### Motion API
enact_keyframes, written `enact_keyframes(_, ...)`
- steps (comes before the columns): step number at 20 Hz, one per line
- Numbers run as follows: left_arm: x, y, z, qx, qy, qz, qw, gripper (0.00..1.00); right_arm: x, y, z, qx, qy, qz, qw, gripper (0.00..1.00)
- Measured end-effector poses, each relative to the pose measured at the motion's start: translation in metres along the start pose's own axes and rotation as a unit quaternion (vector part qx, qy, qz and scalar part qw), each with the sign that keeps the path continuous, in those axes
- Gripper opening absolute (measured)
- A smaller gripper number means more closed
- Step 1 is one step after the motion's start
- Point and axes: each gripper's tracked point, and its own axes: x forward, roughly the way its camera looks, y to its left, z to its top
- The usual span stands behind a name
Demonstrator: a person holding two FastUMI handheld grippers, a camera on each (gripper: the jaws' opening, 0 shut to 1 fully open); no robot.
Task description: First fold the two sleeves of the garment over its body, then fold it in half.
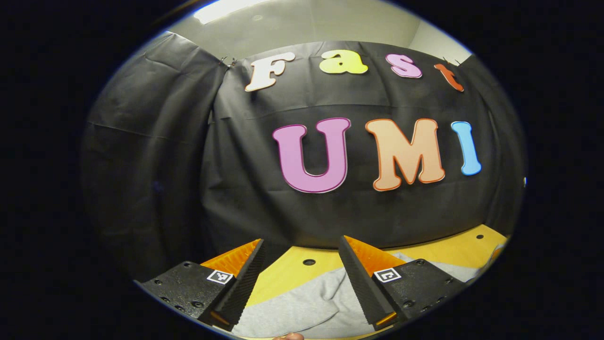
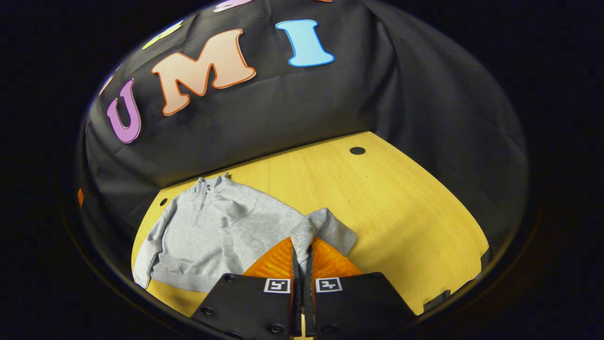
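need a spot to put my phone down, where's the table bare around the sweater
Bare table lies right of the sweater, out to the black cloth wall, and in a narrower strip behind its collar. It is crowded where the right gripper pinches the sleeve.

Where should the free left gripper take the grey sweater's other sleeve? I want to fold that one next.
Probably at the cuff end of the other sleeve, which lies flat along the sweater's side. Bring the open left gripper in from the outer edge, low over the table, pinching the cuff's thin edge.
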Motion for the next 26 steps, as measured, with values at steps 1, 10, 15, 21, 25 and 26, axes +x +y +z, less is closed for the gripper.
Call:
enact_keyframes(1, -0.001, 0.008, 0.000, 0.001, 0.000, 0.007, 1.000, 0.92, 0.004, 0.010, 0.006, 0.001, -0.002, 0.007, 1.000, 0.05)
enact_keyframes(10, -0.007, 0.071, -0.003, 0.000, -0.002, 0.054, 0.999, 0.92, 0.024, 0.114, 0.037, -0.036, -0.024, 0.071, 0.997, 0.05)
enact_keyframes(15, -0.011, 0.107, -0.010, 0.002, 0.002, 0.077, 0.997, 0.92, 0.036, 0.180, 0.043, -0.040, -0.026, 0.108, 0.993, 0.05)
enact_keyframes(21, -0.017, 0.151, -0.020, 0.004, 0.010, 0.106, 0.994, 0.94, 0.050, 0.257, 0.031, -0.062, -0.021, 0.150, 0.987, 0.05)
enact_keyframes(25, -0.020, 0.175, -0.026, 0.008, 0.013, 0.123, 0.992, 0.92, 0.055, 0.306, 0.024, -0.075, -0.021, 0.177, 0.981, 0.05)
enact_keyframes(26, -0.021, 0.181, -0.028, 0.009, 0.015, 0.127, 0.992, 0.94, 0.056, 0.318, 0.021, -0.077, -0.020, 0.183, 0.980, 0.05)
